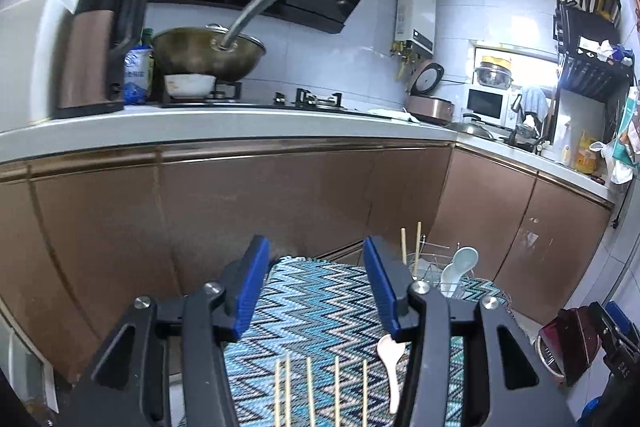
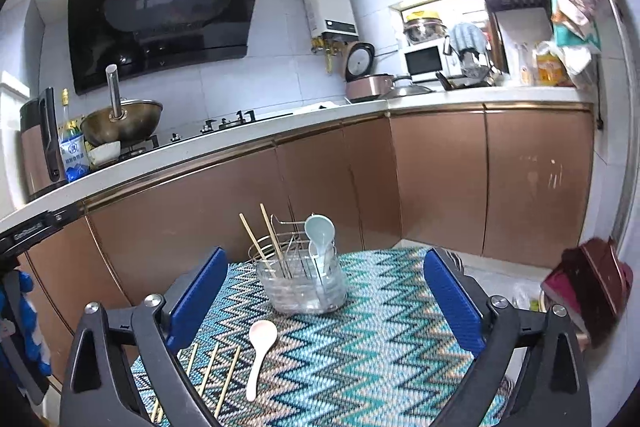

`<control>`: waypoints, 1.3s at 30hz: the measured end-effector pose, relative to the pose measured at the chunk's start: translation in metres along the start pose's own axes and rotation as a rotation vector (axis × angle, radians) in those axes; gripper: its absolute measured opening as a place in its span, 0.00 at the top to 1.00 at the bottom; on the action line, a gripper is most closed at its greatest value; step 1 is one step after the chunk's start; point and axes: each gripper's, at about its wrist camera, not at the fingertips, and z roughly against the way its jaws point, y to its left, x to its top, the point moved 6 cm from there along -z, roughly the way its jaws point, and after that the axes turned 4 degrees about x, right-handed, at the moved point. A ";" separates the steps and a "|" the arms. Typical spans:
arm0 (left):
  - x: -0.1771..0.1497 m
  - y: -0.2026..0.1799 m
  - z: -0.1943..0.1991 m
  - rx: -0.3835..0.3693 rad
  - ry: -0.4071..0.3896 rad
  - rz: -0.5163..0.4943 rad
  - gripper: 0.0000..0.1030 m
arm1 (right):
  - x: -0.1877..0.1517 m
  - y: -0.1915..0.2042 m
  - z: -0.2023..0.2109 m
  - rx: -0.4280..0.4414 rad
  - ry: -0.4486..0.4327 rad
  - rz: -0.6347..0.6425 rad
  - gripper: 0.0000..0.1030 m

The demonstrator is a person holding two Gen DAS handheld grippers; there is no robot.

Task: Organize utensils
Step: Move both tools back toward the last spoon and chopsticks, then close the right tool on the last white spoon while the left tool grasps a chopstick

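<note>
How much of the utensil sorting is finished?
Partly. Done: two chopsticks and a blue spoon stand in the holder. In hand: nothing; left gripper and right gripper are open. Left: white spoon and loose chopsticks on the mat.

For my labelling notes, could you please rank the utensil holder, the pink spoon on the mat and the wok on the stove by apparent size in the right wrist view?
1. utensil holder, largest
2. wok, slightly smaller, though its distance shrinks it
3. pink spoon, smallest
</note>
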 end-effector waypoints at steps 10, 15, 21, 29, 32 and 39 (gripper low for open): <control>-0.006 0.027 0.031 0.014 0.009 0.029 0.52 | 0.005 0.009 0.035 0.019 -0.017 0.037 0.02; -0.014 0.031 0.021 -0.002 0.049 0.036 0.52 | 0.005 0.017 0.045 0.034 -0.018 0.066 0.02; -0.031 0.025 -0.003 -0.045 0.108 0.026 0.52 | 0.000 0.011 0.042 0.013 0.013 0.070 0.02; -0.058 0.029 -0.040 -0.040 0.206 0.034 0.52 | -0.011 -0.006 0.024 -0.003 0.067 0.055 0.04; -0.067 0.037 -0.053 -0.027 0.245 0.042 0.52 | -0.019 -0.007 0.012 0.014 0.098 0.052 0.08; -0.091 0.045 -0.085 -0.070 0.363 0.066 0.53 | -0.040 -0.006 -0.021 0.068 0.185 0.045 0.13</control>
